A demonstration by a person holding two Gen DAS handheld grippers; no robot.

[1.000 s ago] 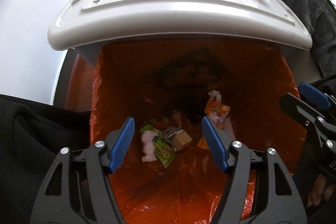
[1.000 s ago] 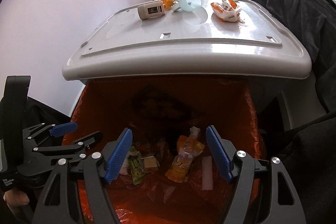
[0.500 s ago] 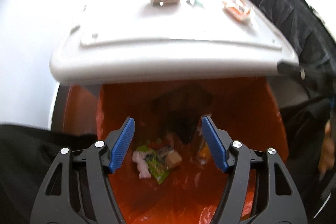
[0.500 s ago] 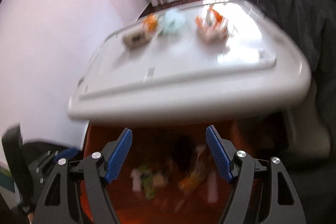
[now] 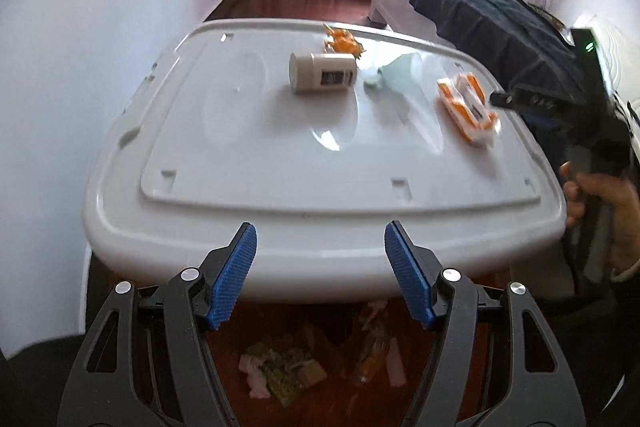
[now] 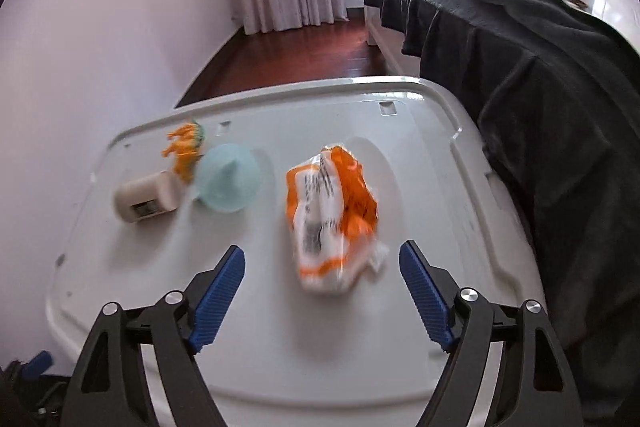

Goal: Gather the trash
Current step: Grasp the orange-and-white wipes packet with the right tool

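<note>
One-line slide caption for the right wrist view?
Right tool, jaws opening, hovers over an orange-and-white wrapper on the white lid.

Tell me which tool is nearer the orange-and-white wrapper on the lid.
Right. The right tool hovers just short of the orange-and-white wrapper, empty jaws opening toward it. The left tool sits back at the white lid's near edge, empty, above the orange-lined bin.
</note>
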